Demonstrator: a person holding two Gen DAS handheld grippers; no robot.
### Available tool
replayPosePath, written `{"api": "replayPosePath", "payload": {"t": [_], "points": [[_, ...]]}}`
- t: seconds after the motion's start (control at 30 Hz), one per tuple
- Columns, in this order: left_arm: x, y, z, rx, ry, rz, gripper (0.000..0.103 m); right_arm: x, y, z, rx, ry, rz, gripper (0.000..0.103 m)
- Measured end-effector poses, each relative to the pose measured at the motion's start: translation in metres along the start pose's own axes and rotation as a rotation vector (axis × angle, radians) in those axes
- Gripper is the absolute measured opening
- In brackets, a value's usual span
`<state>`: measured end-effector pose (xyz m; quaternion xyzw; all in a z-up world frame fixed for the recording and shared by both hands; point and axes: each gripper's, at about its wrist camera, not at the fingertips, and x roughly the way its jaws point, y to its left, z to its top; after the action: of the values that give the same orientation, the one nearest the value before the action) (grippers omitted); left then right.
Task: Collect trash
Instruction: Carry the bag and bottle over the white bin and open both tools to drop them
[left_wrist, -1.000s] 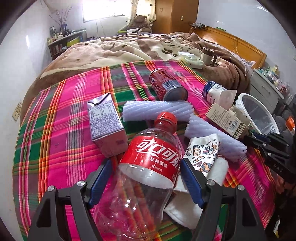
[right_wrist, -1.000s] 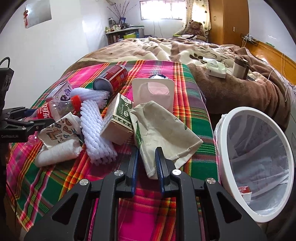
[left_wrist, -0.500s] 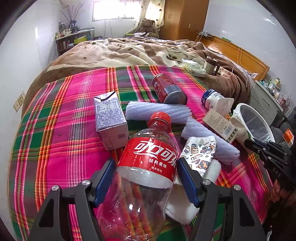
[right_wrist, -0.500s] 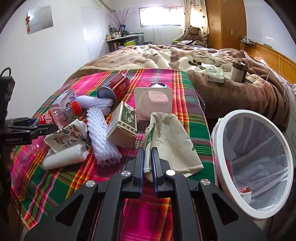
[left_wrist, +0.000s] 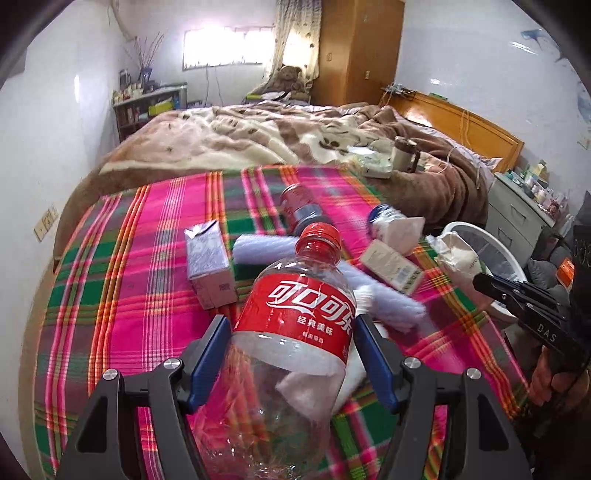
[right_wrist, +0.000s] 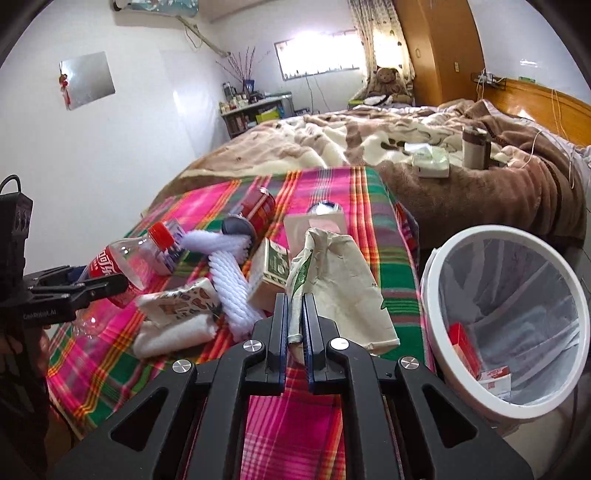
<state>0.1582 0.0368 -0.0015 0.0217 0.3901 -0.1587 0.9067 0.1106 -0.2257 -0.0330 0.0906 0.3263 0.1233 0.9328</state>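
Black gripper frames (right_wrist: 295, 325), silver screws, blue-lined fingers (left_wrist: 208, 354).

Clear glossy plastic bottle (left_wrist: 295, 332) with a smooth red label; creased matt paper bag (right_wrist: 343, 280); woven plaid cloth (left_wrist: 140, 295); white plastic bin (right_wrist: 509, 321) lined with thin film; fuzzy brown blanket (right_wrist: 480, 192); varnished wood headboard (left_wrist: 461, 122)

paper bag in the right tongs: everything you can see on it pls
The paper bag is beige, creased, flattened and empty-looking, with green print along one edge and small dark lettering near its lower side. The right tongs are shut on a bunched corner of it. Its far end lifts towards the white-fronted packet, its left edge meets the green-and-cream carton, and the rest drapes over the plaid cloth. The white bin stands just to its right, apart from it.
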Motion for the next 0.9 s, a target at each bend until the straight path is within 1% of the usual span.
{"api": "replayPosePath", "payload": {"t": [0.13, 0.37, 0.67, 0.9], "points": [[-0.015, -0.023, 0.002, 0.039, -0.042, -0.007, 0.069, -0.015, -0.002, 0.003, -0.005, -0.028, -0.018, 0.007], [-0.026, -0.066, 0.006, 0.092, -0.079, -0.051, 0.069, -0.041, -0.016, 0.004, -0.005, -0.074, -0.066, 0.007], [-0.024, -0.118, 0.010, 0.135, -0.096, -0.128, 0.069, -0.068, -0.046, 0.003, 0.023, -0.120, -0.135, 0.007], [-0.013, -0.162, 0.015, 0.160, -0.094, -0.200, 0.069, -0.080, -0.072, 0.000, 0.055, -0.121, -0.192, 0.007]]}}
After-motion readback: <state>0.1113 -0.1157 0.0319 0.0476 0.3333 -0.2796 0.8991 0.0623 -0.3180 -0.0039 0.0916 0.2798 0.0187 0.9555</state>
